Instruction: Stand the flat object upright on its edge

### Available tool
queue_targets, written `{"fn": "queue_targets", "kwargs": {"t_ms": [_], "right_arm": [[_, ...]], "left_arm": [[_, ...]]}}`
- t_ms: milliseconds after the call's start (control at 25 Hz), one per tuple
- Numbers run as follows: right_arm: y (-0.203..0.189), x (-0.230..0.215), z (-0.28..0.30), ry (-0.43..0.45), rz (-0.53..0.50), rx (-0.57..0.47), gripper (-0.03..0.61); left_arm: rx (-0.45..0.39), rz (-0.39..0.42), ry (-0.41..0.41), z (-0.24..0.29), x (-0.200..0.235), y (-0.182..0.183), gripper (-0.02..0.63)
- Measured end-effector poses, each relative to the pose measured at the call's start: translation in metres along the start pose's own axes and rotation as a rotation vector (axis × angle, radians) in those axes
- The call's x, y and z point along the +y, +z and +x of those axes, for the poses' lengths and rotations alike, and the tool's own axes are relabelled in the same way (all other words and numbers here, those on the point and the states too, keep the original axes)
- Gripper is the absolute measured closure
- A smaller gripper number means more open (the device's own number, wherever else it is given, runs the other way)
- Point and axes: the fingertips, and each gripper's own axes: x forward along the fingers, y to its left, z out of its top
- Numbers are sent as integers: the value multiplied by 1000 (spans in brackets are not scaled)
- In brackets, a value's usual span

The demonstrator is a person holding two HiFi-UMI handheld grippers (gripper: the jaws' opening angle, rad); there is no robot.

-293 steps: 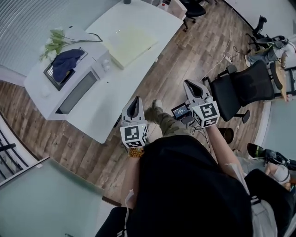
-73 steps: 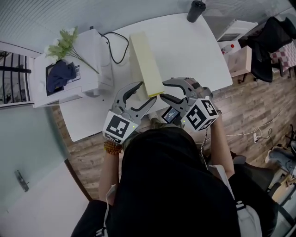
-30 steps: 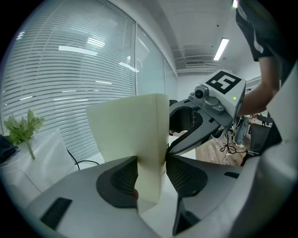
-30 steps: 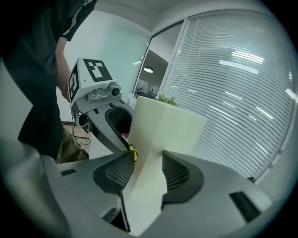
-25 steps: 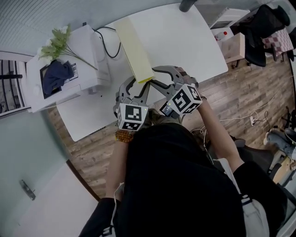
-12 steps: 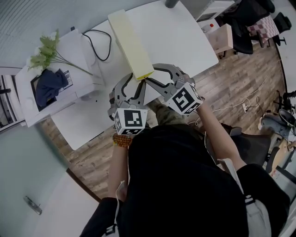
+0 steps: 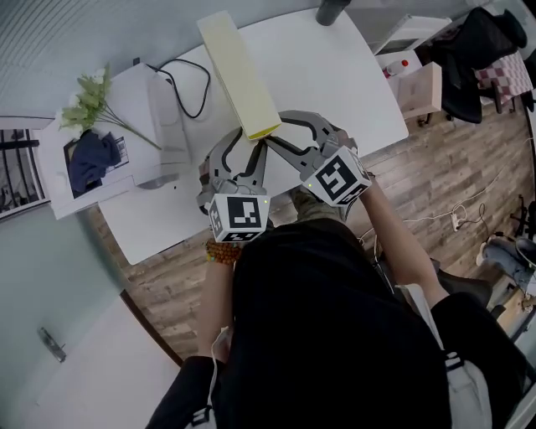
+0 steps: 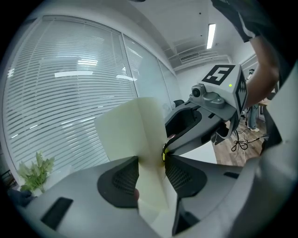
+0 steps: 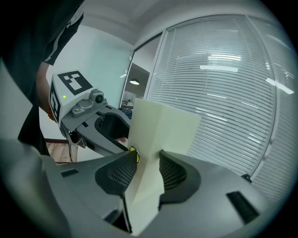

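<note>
Flat object sits clamped in left gripper jaws and just-closing right gripper jaws.

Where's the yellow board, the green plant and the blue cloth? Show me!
yellow board (image 7: 238, 74): head view, middle of its broad face.
green plant (image 7: 88, 105): head view, on its leaves.
blue cloth (image 7: 90, 159): head view, middle of the bundle.

Dark cylinder on the table: its upper part is cut off by the head view's top edge, so the item cannot be identified.

Pale yellow board: its lower end is out of sight in both gripper views. Whether its far end touches the table cannot be told.

The table's near edge is partly hidden by the person's head and shoulders.
</note>
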Motion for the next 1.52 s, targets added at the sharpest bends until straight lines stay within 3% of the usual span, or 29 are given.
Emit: {"fn": "queue_targets", "kwargs": {"t_ms": [280, 720, 1080, 1400, 1520], "right_arm": [[-32, -36, -16, -41, -23, 37, 440], [-81, -75, -39, 35, -7, 21, 439], [-115, -71, -37, 96, -7, 53, 437], [-118, -79, -33, 79, -2, 28, 437], [-124, -82, -36, 61, 18, -10, 414]], "left_arm": [[36, 10, 33, 42, -13, 13, 431], [103, 21, 64, 97, -48, 24, 430], [159, 7, 68, 115, -67, 3, 423], [131, -10, 79, 123, -62, 3, 415], [36, -82, 35, 117, -60, 6, 406]]}}
